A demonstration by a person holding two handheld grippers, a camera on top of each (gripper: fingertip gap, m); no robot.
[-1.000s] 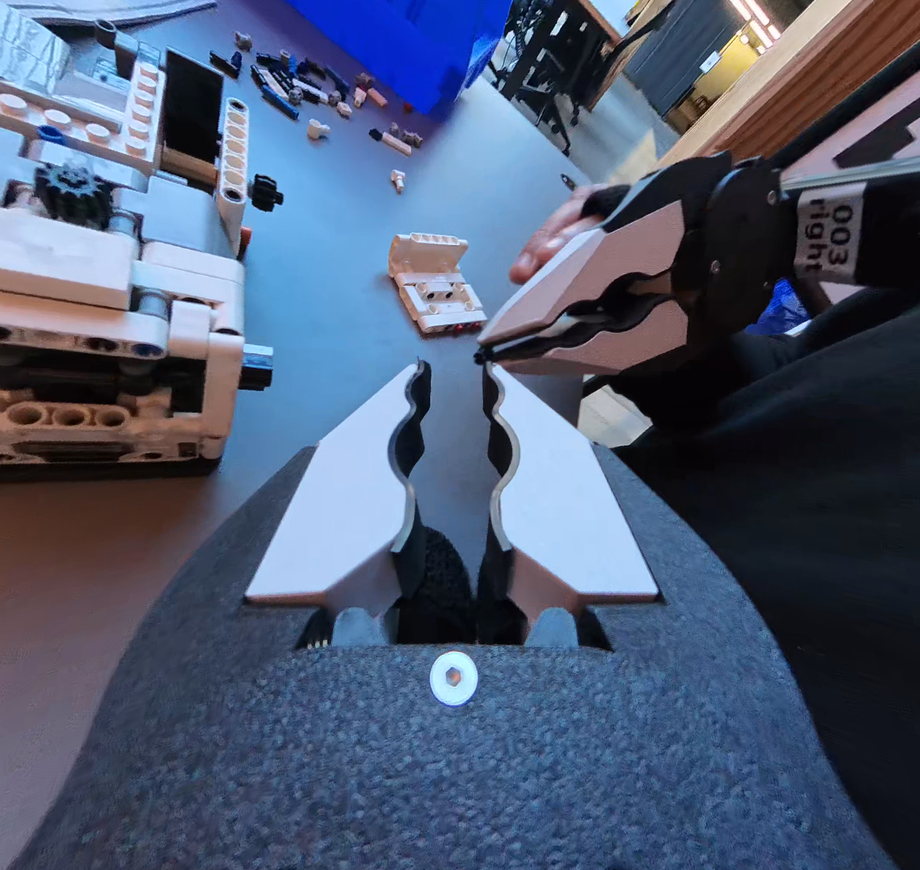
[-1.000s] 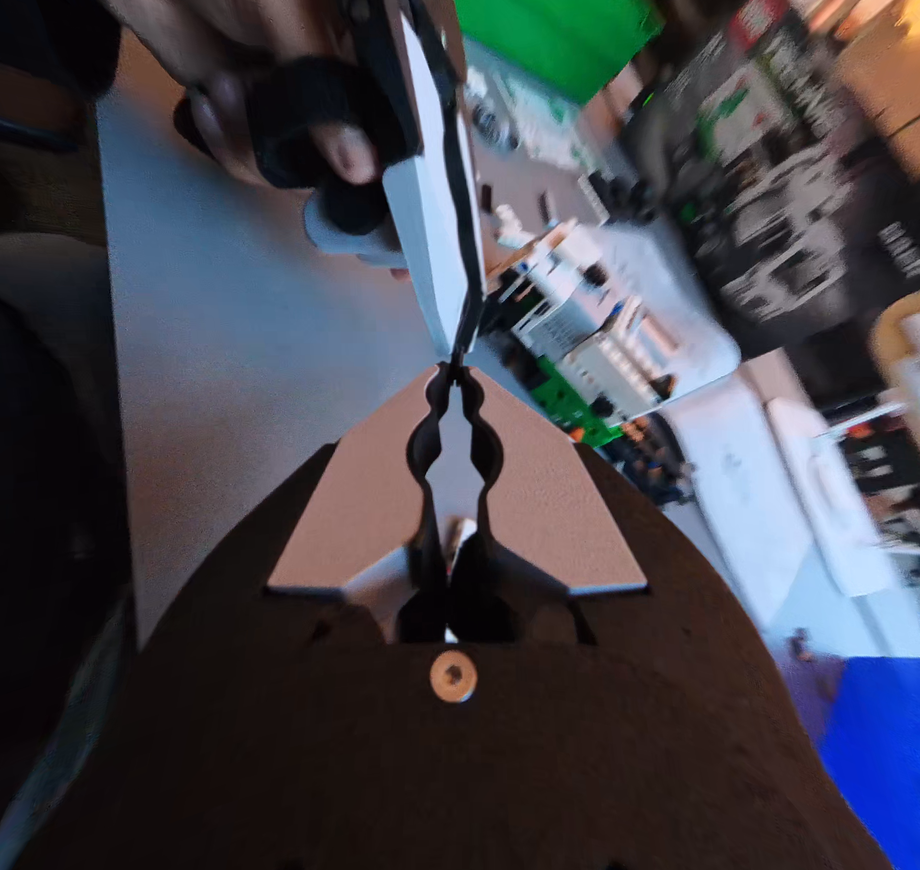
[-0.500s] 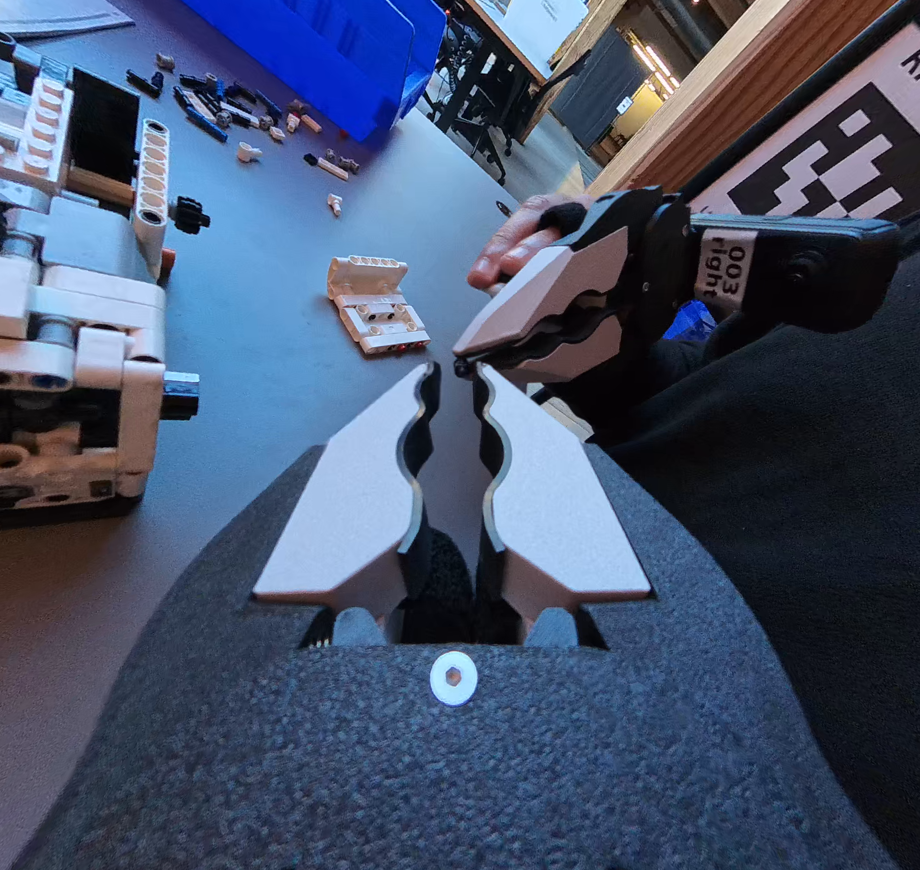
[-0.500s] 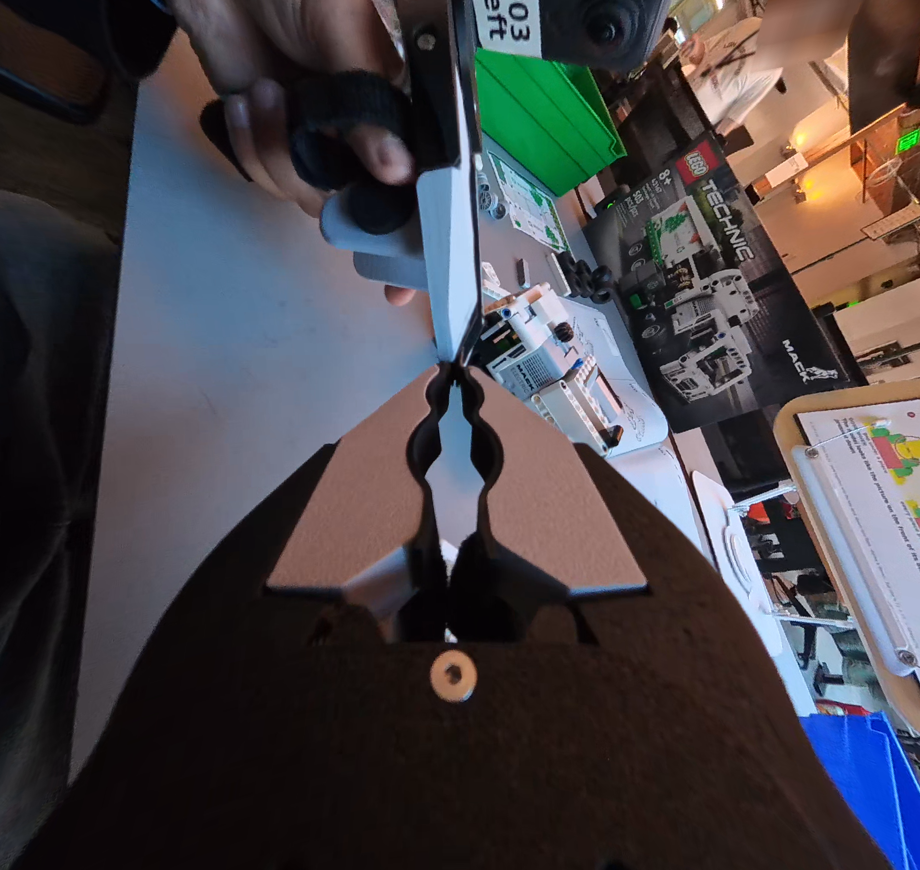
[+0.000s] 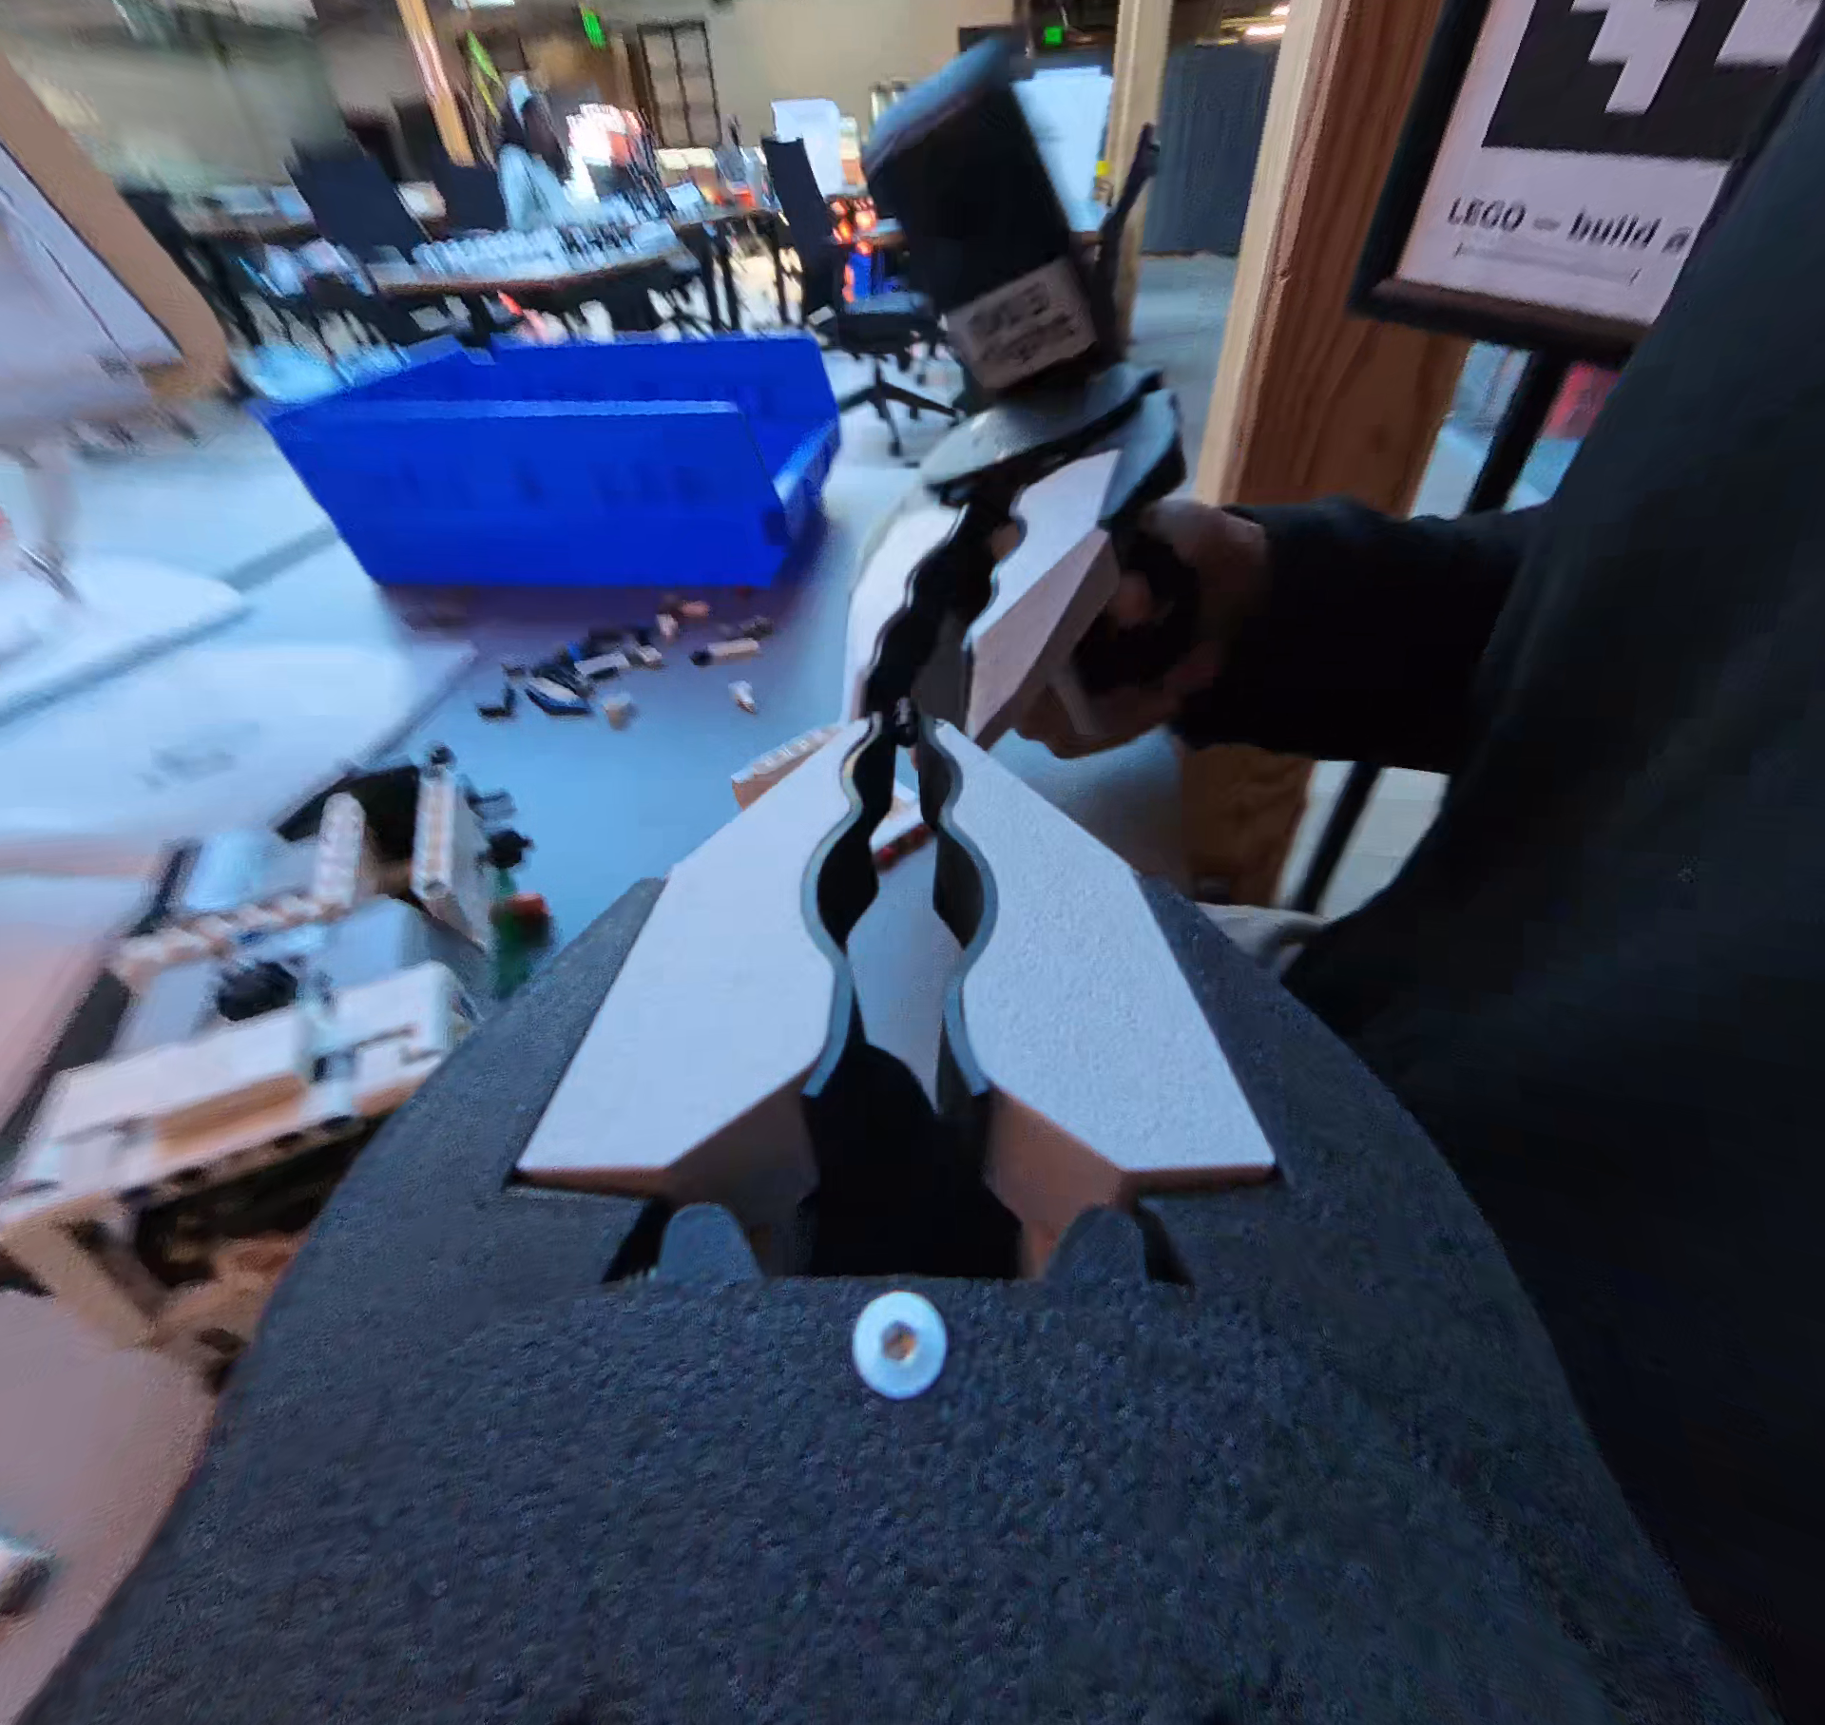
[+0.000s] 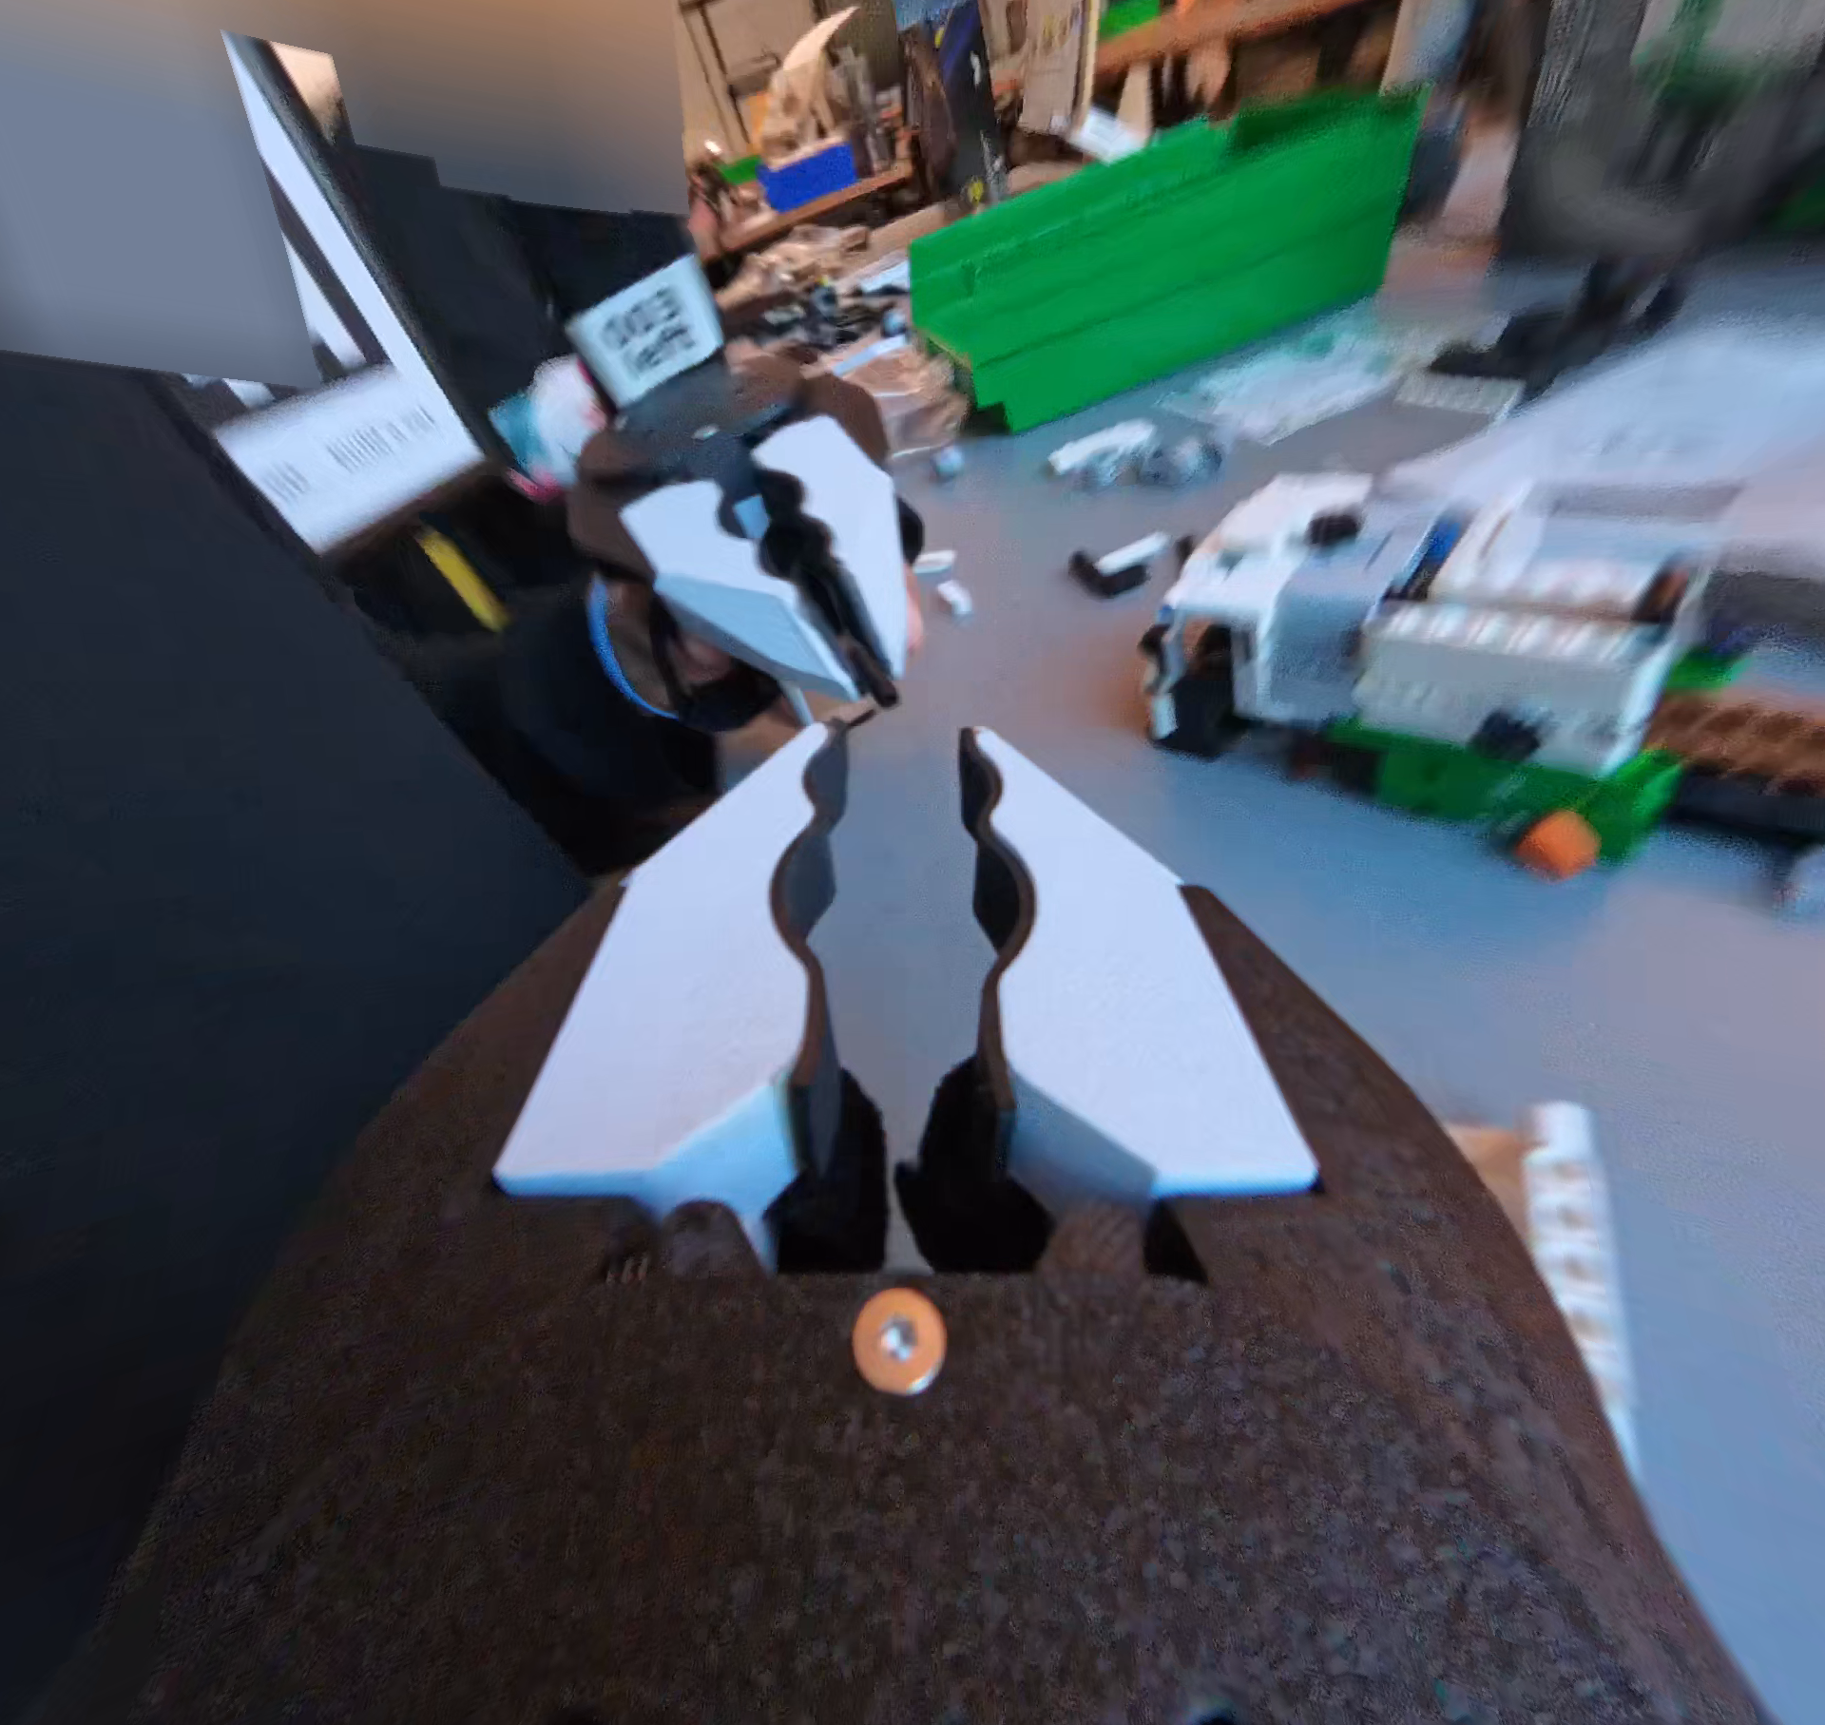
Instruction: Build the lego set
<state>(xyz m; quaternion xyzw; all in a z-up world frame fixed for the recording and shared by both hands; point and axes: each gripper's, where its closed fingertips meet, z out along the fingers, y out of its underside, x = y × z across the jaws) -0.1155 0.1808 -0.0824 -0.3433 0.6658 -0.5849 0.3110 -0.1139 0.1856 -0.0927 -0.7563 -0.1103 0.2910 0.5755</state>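
Note:
My left gripper (image 5: 901,735) is shut on a small black Lego pin (image 5: 904,718) at its fingertips. It also shows in the right wrist view (image 6: 874,685), held above the grey table (image 6: 1284,986). My right gripper (image 6: 904,738) is open and empty, tip to tip with the left one; its fingers (image 5: 1047,591) point down at the pin. The partly built white and green Lego truck (image 6: 1432,651) stands on the table to the right, blurred in the left wrist view (image 5: 247,1036). A small white sub-assembly (image 5: 790,759) lies behind my left finger.
Loose small pieces (image 5: 612,670) lie in front of a blue bin (image 5: 553,483). A green bin (image 6: 1165,266) and more scattered parts (image 6: 1116,463) are at the back. A white beam piece (image 6: 1570,1233) lies near my right gripper. The person's dark sleeve (image 5: 1383,631) is on the right.
The left gripper has closed on the small black pin that the right gripper held. The right gripper has opened. Both grippers have swung to a new angle above the table.

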